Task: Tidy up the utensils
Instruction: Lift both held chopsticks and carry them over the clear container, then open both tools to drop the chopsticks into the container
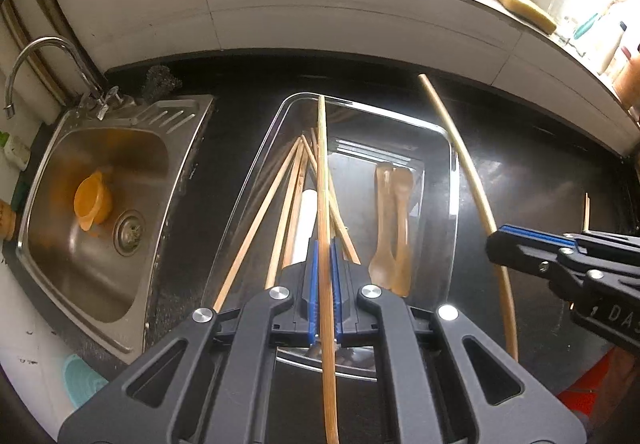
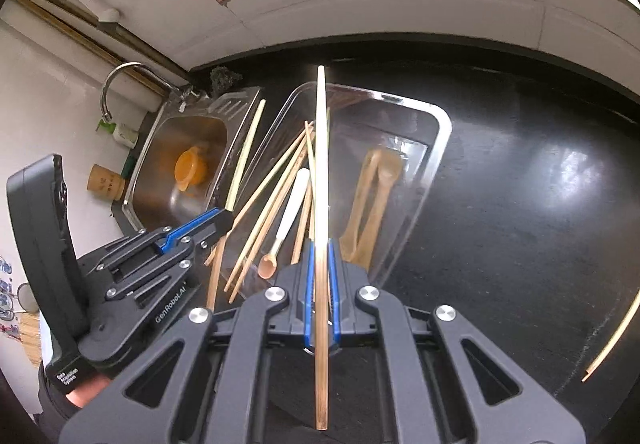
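Note:
My left gripper (image 1: 325,248) is shut on a long bamboo chopstick (image 1: 322,172), held over a clear plastic tray (image 1: 452,164) on the black counter. In the tray lie several loose chopsticks (image 1: 256,220), a white-handled spoon (image 1: 304,220) and two wooden spoons (image 1: 394,228). At the tray's right side, my right gripper (image 1: 496,248) grips a second chopstick (image 1: 472,172). In the right wrist view, my right gripper (image 2: 320,244) is shut on that chopstick (image 2: 321,164) above the tray (image 2: 444,124). My left gripper (image 2: 224,218), with its chopstick (image 2: 246,156), is at the tray's left edge.
A steel sink (image 1: 52,180) with an orange cup (image 1: 93,202) and a faucet (image 1: 40,48) lies left of the tray. One loose chopstick (image 2: 612,340) rests on the black counter (image 2: 520,204) far right. A white sill (image 1: 360,4) with a red bag and a sponge runs behind.

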`<state>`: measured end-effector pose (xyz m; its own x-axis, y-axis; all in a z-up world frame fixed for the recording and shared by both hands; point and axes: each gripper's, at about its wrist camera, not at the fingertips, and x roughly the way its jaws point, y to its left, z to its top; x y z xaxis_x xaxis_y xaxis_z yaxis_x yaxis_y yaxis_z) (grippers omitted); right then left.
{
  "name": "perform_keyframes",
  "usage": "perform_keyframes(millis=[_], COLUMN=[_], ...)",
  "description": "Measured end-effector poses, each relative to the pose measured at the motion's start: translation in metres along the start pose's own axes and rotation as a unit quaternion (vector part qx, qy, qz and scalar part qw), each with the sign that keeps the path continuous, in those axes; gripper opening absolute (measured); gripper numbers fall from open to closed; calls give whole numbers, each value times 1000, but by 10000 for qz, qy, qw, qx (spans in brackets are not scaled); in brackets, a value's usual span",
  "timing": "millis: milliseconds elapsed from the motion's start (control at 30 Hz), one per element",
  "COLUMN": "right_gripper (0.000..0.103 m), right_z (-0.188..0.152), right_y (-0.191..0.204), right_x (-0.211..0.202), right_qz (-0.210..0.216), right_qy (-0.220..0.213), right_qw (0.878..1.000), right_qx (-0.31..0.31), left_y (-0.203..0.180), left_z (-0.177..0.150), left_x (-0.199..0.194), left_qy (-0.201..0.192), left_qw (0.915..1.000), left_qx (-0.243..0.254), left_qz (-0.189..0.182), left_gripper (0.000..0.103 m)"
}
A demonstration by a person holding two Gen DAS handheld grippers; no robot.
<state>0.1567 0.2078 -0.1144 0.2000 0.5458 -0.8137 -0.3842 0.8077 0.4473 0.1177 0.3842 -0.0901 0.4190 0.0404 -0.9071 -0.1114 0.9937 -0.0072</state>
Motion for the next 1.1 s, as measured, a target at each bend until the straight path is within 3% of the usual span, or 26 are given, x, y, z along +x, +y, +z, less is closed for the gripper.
perform_keyframes(millis=[867,900,933,967,1000,1033,1100], right_gripper=[11,31,50,79,80,80,80], right_z=[40,42,44,46,48,50,51], right_y=[-21,-23,-29,-34,-42,-47,-58], right_x=[60,58,51,44,33,28,17], right_qz=[-67,-110,-167,-188,-225,-248,-242], right_qy=[608,564,423,299,87,-1,-75], right_qw=[9956,9956,9958,9957,9952,9948,9942], right_qx=[704,739,799,861,948,983,1043], left_y=[13,15,18,22,26,30,34], left_z=[23,23,22,22,22,21,19], left_x=[71,71,69,65,61,53,42], left_qy=[505,478,448,381,308,121,-91], left_qw=[9981,9984,9986,9991,9994,9999,9999], left_qx=[309,304,261,168,101,37,44], left_qz=[-190,-94,-81,-114,-119,-67,21], left_gripper=[6,9,22,40,81,95,96])
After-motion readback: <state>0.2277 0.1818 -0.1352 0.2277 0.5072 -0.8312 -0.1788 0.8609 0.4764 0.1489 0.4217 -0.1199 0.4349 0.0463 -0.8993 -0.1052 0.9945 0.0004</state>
